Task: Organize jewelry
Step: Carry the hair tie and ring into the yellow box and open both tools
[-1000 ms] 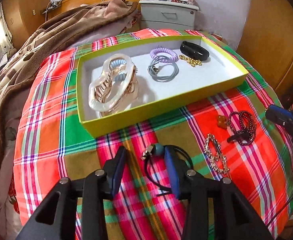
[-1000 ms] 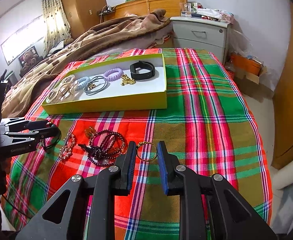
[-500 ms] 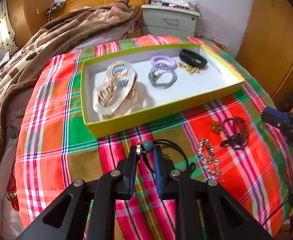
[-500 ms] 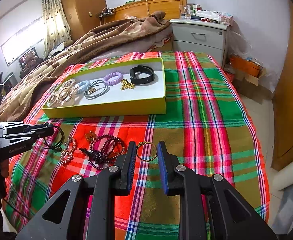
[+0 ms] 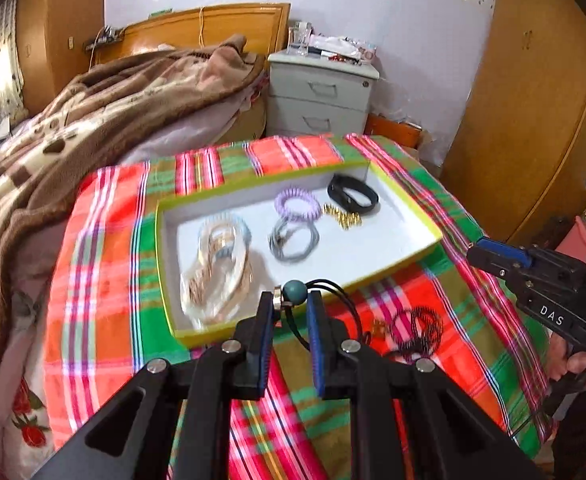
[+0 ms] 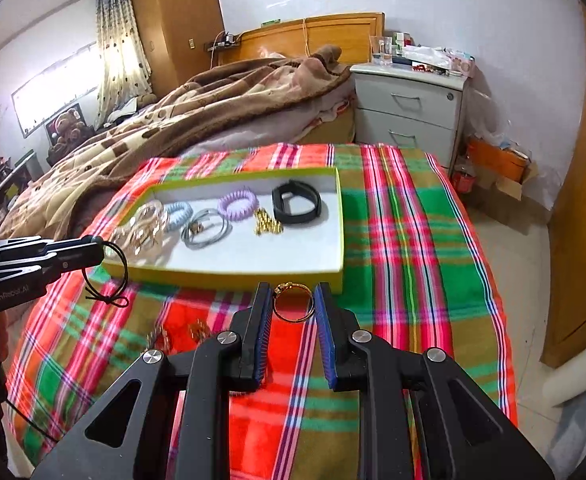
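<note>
My left gripper (image 5: 290, 305) is shut on a black cord necklace with a teal bead (image 5: 295, 292) and holds it in the air before the yellow-green box (image 5: 409, 251); its cord dangles in the right wrist view (image 6: 114, 276). My right gripper (image 6: 293, 300) is shut on a thin gold ring bangle (image 6: 293, 305), lifted near the box's front wall (image 6: 229, 278). In the box lie a clear hair claw (image 5: 217, 272), grey hair ties (image 5: 293, 240), a purple coil tie (image 5: 297, 204), a gold chain (image 5: 343, 218) and a black band (image 5: 353, 196).
On the plaid cloth (image 6: 409, 248) lie dark bead bracelets (image 5: 417, 326) and a gold chain bracelet (image 6: 161, 338). A brown blanket (image 6: 197, 116) covers the bed behind. A grey nightstand (image 6: 409, 116) stands at the back right, and a paper roll (image 6: 573, 372) lies on the floor.
Both grippers have risen from the cloth toward the box. The left lifted the bead necklace off the cloth; the right lifted the gold bangle.
</note>
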Demonstrator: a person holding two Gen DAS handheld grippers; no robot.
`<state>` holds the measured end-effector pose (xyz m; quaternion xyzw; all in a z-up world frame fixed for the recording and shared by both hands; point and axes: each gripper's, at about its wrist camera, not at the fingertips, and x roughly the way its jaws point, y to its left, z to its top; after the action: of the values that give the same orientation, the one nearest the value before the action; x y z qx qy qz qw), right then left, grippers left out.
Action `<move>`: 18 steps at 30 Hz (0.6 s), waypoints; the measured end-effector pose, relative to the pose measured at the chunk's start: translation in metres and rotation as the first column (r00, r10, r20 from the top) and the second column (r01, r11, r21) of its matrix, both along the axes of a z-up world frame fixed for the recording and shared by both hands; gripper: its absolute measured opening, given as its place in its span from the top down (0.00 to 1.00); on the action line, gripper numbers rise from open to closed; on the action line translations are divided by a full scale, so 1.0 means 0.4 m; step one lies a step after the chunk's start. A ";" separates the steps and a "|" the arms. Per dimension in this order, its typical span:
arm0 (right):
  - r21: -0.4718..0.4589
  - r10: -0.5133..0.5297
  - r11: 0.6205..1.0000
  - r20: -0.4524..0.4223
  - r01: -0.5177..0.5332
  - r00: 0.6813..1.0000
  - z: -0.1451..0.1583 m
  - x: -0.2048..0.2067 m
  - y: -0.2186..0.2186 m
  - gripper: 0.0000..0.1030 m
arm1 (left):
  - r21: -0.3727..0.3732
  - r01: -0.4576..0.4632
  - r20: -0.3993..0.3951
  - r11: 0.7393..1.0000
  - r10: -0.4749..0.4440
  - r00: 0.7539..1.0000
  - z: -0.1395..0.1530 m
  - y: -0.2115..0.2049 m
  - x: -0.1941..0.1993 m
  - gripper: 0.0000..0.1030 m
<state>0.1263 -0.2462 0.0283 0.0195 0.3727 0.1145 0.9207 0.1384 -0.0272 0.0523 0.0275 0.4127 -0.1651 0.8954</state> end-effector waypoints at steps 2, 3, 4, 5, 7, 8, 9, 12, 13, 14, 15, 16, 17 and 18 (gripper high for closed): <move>-0.003 -0.001 1.000 0.005 0.001 1.000 0.008 0.023 0.003 0.78 | -0.019 0.010 0.001 1.000 -0.010 1.000 0.011 -0.009 0.018 0.84; -0.005 0.000 1.000 0.007 0.000 1.000 0.011 0.035 0.004 0.78 | -0.024 0.020 0.003 1.000 -0.020 1.000 0.015 -0.018 0.029 0.84; -0.003 0.004 1.000 0.007 -0.004 1.000 0.013 0.048 0.006 0.78 | -0.021 0.021 0.003 1.000 -0.021 1.000 0.016 -0.026 0.040 0.84; -0.002 0.010 1.000 0.005 -0.010 1.000 0.014 0.064 0.008 0.78 | -0.014 0.023 0.003 1.000 -0.023 1.000 0.015 -0.033 0.049 0.84; -0.006 0.013 1.000 0.003 -0.013 1.000 0.013 0.090 0.012 0.78 | -0.017 0.029 -0.008 0.999 -0.029 1.000 0.009 -0.051 0.075 0.84; -0.010 0.016 1.000 0.000 -0.016 1.000 0.011 0.109 0.016 0.78 | -0.026 0.032 -0.019 0.999 -0.033 0.999 0.005 -0.057 0.085 0.84; -0.009 0.019 1.000 -0.003 -0.019 1.000 0.009 0.120 0.018 0.78 | -0.032 0.038 -0.027 0.999 -0.039 0.999 0.001 -0.064 0.097 0.84; 0.008 0.029 1.000 -0.024 -0.029 0.999 -0.004 0.163 0.019 0.78 | -0.027 0.030 -0.037 0.999 -0.031 0.999 -0.017 -0.082 0.127 0.83; 0.009 0.035 0.999 -0.034 -0.035 0.999 -0.009 0.176 0.020 0.78 | -0.033 0.028 -0.042 0.999 -0.029 0.999 -0.023 -0.087 0.137 0.84; 0.000 0.037 0.999 -0.043 -0.037 0.998 -0.018 0.191 0.023 0.78 | -0.040 0.026 -0.052 0.999 -0.028 0.998 -0.028 -0.091 0.148 0.83; -0.009 0.039 0.999 -0.047 -0.039 0.998 -0.024 0.198 0.026 0.78 | -0.047 0.027 -0.057 0.999 -0.029 0.998 -0.033 -0.095 0.158 0.84; -0.012 0.042 0.999 -0.054 -0.043 0.998 -0.030 0.205 0.028 0.78 | -0.056 0.024 -0.062 0.998 -0.027 0.998 -0.037 -0.098 0.168 0.84; -0.011 0.048 0.999 -0.065 -0.048 0.997 -0.040 0.216 0.028 0.78 | -0.067 0.018 -0.070 0.998 -0.022 0.997 -0.041 -0.098 0.178 0.84; -0.014 0.047 0.999 -0.071 -0.048 0.996 -0.046 0.224 0.028 0.78 | -0.083 0.010 -0.076 0.997 -0.016 0.997 -0.046 -0.099 0.189 0.83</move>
<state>0.2158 -0.2350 0.0101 0.0074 0.4064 0.1325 0.9040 0.2142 -0.0668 0.0341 -0.0131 0.4393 -0.1886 0.8782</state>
